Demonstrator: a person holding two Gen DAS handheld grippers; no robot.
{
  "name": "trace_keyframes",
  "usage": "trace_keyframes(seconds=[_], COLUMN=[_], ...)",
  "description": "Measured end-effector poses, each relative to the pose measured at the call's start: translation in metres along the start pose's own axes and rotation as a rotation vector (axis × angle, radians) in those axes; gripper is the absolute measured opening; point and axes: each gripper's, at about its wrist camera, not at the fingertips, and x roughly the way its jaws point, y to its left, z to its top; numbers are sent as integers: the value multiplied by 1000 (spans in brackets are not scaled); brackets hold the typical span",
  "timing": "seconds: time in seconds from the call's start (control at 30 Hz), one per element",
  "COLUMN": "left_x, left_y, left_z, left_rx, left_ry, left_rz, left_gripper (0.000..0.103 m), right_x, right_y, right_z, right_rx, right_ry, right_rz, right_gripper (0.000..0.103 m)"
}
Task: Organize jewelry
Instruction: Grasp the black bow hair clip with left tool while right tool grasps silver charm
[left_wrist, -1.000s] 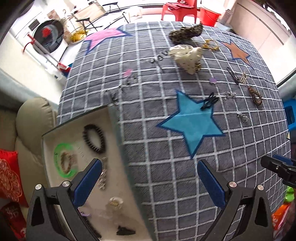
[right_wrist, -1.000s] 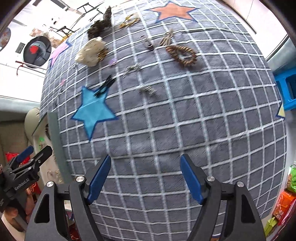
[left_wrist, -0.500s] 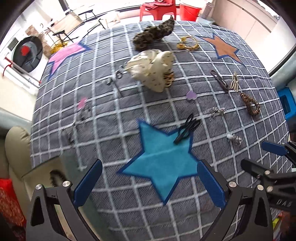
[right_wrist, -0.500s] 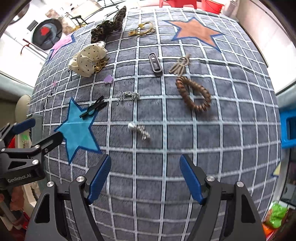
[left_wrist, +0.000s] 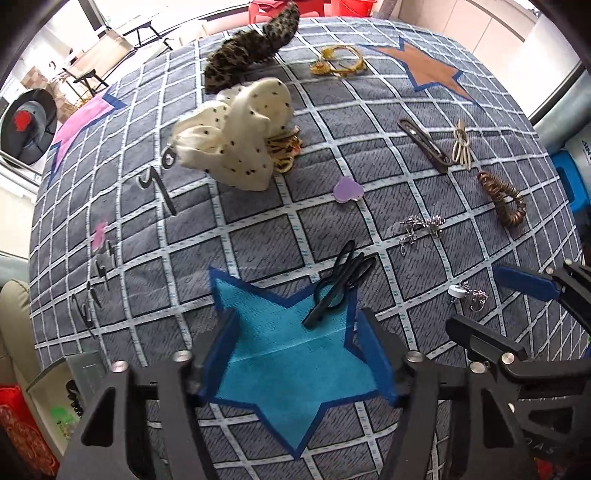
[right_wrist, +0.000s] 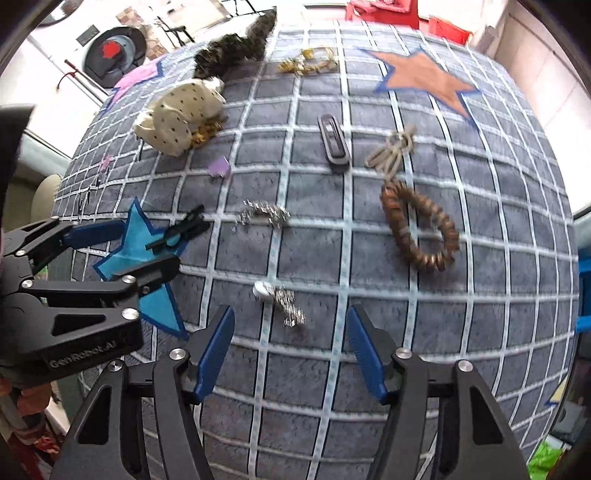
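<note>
Both hands were lining up pickups. The left gripper (left_wrist: 293, 354) hung over the blue star (left_wrist: 291, 373), jaws closing, empty, just short of the black clip (left_wrist: 338, 282) on the star's tip. The right gripper (right_wrist: 290, 356), also closing and empty, neared the glittery silver earring (right_wrist: 282, 301) beside the star; both needed lowering.

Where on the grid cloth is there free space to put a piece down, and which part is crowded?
Free: the bare squares right of the brown bead bracelet, and those between the orange star and the gold jewelry. Crowded: the band from the spotted pouch to the black clip on the blue star, and around the silver earring.
</note>
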Motion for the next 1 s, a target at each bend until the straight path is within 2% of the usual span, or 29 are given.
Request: trace_keyframes(seconds=[0.13, 0.23, 0.3, 0.37, 0.43, 0.6, 0.77, 1.0], left_x=[2, 1, -1, -4, -5, -12, -27, -50], left_y=[-3, -10, -19, -26, -30, -22, -11, -4], left_z=[4, 8, 11, 11, 12, 2, -8, -29], left_rx=[5, 14, 33, 52, 47, 1, -23, -44], left_ry=[-8, -14, -17, -16, -11, -9, -23, -49], left_rz=[-1, -8, -19, -30, -59, -120, -141, -154], left_gripper=[66, 57, 43, 17, 11, 10, 10, 10], right_x=[2, 1, 1, 0, -2, -11, -17, -29], right_y=[7, 10, 11, 7, 2, -13, -24, -23], right_z=[2, 1, 0, -1, -2, -10, -21, -33], right_rx=[-43, -71, -73, -52, -12, 87, 192, 250], right_ry=[-35, -50, -44, -38, -24, -8, 17, 32], right_rz=[-31, -39, -56, -37, -9, 54, 127, 166], right_gripper=[57, 35, 9, 8, 7, 7, 7, 7])
